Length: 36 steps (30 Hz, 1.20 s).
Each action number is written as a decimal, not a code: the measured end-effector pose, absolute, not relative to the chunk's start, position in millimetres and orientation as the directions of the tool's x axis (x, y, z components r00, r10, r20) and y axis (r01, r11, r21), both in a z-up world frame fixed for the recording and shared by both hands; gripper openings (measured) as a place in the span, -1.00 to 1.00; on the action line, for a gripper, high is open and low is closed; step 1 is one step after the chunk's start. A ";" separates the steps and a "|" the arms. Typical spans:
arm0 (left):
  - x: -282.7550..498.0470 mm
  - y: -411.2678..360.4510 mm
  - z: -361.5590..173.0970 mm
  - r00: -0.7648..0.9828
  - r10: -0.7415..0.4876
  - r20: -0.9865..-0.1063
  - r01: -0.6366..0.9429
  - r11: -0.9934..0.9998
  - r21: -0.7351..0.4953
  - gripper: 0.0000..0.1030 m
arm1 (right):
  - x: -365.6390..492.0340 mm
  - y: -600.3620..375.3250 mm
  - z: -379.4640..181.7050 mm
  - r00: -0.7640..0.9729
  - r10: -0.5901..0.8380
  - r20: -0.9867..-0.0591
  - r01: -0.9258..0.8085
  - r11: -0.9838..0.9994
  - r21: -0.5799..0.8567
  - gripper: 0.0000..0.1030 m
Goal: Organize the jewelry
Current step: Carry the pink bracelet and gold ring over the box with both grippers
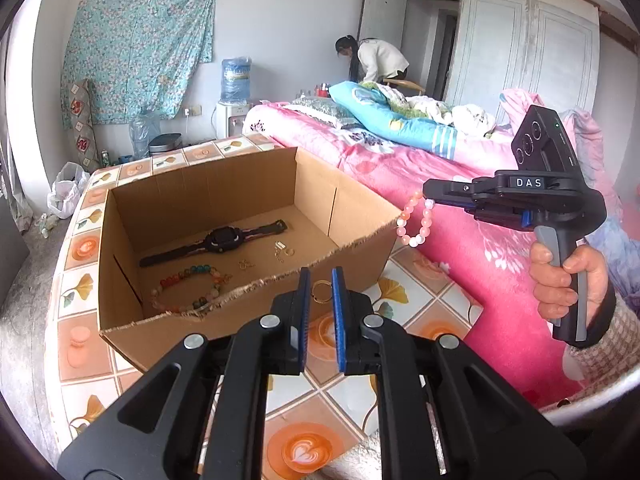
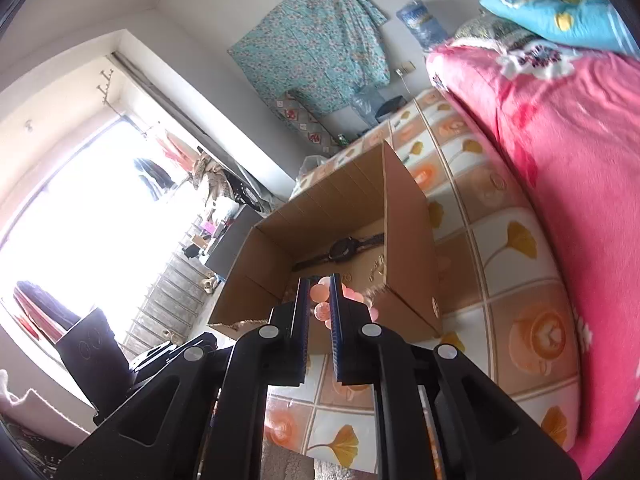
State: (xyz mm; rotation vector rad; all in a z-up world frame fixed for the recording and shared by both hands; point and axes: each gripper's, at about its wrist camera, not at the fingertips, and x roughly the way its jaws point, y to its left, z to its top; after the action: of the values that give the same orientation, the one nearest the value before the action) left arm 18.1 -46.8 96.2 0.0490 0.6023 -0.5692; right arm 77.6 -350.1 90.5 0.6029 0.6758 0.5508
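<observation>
Holding my left tongs [image 1: 321,285] above the near torn edge of the cardboard box [image 1: 168,196], I see a small gold ring [image 1: 321,293] pinched between their blue pads, so they are clamped on it. My right tongs [image 1: 426,197] hang off to the right of the box, over the edge of the pink bedspread [image 1: 472,248], clamped on a pink bead bracelet [image 1: 416,222] that dangles below their tip in a loop. From the right wrist view the same beads [image 2: 322,295] show between and just past the pads of the right tongs [image 2: 320,300]. A hand [image 1: 568,284] grips the right tool's handle.

Inside the box lie a black watch [image 1: 218,240] stretched across the floor, a multicoloured bead bracelet [image 1: 188,288] near the front wall, and a few small gold pieces [image 1: 280,252] toward the right. The box stands on the bench [image 1: 80,248], which is covered in a tiled cloth with leaf and coffee-cup prints, right beside the bed. A person [image 1: 372,60] bends over at the far side of the room.
</observation>
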 end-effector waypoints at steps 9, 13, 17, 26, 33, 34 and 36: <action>53.9 -33.1 113.2 0.702 -0.480 -0.526 0.462 0.869 -0.177 -0.81 | 139.1 -315.4 118.1 0.572 0.673 -0.470 -0.345 0.716 0.607 -0.81; 68.6 -25.6 108.1 0.700 -0.459 -0.547 0.426 0.883 -0.196 -0.81 | 168.4 -289.2 99.4 0.472 0.647 -0.598 -0.327 0.759 0.563 -0.81; 83.5 -19.0 102.0 0.693 -0.438 -0.573 0.399 0.895 -0.201 -0.81 | 188.3 -266.6 78.1 0.394 0.542 -0.742 -0.301 0.839 0.453 -0.77; 105.0 -15.4 94.1 0.665 -0.433 -0.608 0.382 0.897 -0.221 -0.81 | 186.7 -270.1 91.6 0.472 0.457 -0.754 -0.306 0.887 0.346 -0.74; 145.9 -24.4 88.4 0.544 -0.464 -0.699 0.388 0.878 -0.281 -0.81 | 177.6 -296.5 106.0 0.557 0.487 -0.673 -0.274 0.872 0.405 -0.74; 155.6 -27.7 84.1 0.502 -0.467 -0.728 0.385 0.874 -0.296 -0.81 | 175.8 -298.7 106.7 0.563 0.488 -0.666 -0.270 0.871 0.410 -0.74; 173.1 -31.6 74.5 0.424 -0.475 -0.771 0.366 0.869 -0.334 -0.81 | 174.3 -302.5 106.3 0.571 0.488 -0.660 -0.264 0.870 0.416 -0.74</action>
State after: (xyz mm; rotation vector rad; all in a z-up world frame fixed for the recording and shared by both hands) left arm 173.1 -31.6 74.5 -0.1206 1.0038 -0.5279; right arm 174.3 -302.5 106.3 0.2851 0.8563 0.4485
